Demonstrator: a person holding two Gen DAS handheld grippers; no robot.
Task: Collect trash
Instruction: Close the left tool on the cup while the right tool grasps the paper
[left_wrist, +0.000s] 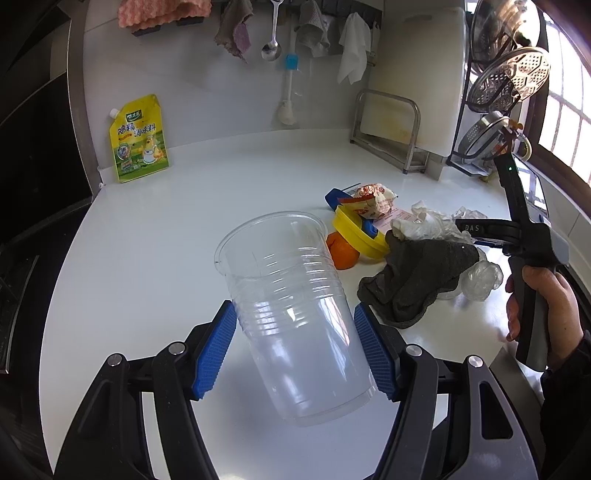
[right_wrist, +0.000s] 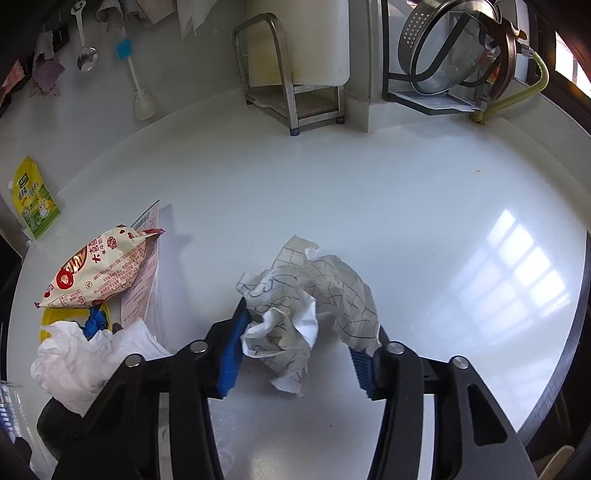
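Paper wad (right_wrist: 310, 314) sits between wide right jaws, so close squarely on it; left jaws hold the plastic cup (left_wrist: 291, 314) steady.

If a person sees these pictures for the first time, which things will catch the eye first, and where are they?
First comes the clear plastic cup, held tilted between the blue pads of the left gripper above the white counter. Next is the crumpled paper with drawn lines, lying between the open fingers of the right gripper. The orange and yellow ring stand out in the trash pile behind the cup.
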